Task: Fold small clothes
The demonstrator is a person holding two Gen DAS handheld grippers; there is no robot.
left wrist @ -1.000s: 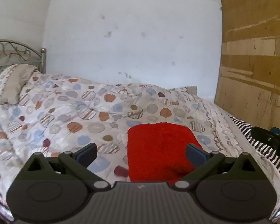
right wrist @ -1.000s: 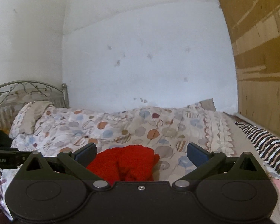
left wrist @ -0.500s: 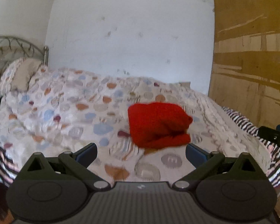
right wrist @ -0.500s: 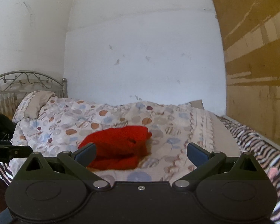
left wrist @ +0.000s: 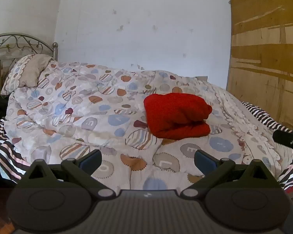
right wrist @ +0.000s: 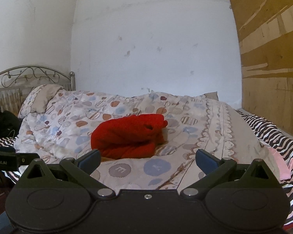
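A red garment (left wrist: pixel 176 116) lies folded into a thick bundle on the patterned quilt (left wrist: pixel 87 117); it also shows in the right wrist view (right wrist: pixel 127 136). My left gripper (left wrist: pixel 148 159) is open and empty, held back from the bed with the garment well ahead of it and to the right. My right gripper (right wrist: pixel 148 159) is open and empty, also held back, with the garment ahead and slightly left. Part of the right gripper (left wrist: pixel 287 139) shows at the right edge of the left wrist view, and part of the left gripper (right wrist: pixel 9 160) at the left edge of the right wrist view.
A pillow (left wrist: pixel 27 74) lies against the metal headboard (left wrist: pixel 19 42) at far left. A striped sheet (right wrist: pixel 273 136) shows along the bed's right side, with a pink cloth (right wrist: pixel 283 165) on it. A wooden panel (left wrist: pixel 267 58) stands at right. A dark item (right wrist: pixel 4 122) sits by the headboard.
Both grippers have pulled back from the bed, so the red garment now lies farther ahead. Both stay open and empty.
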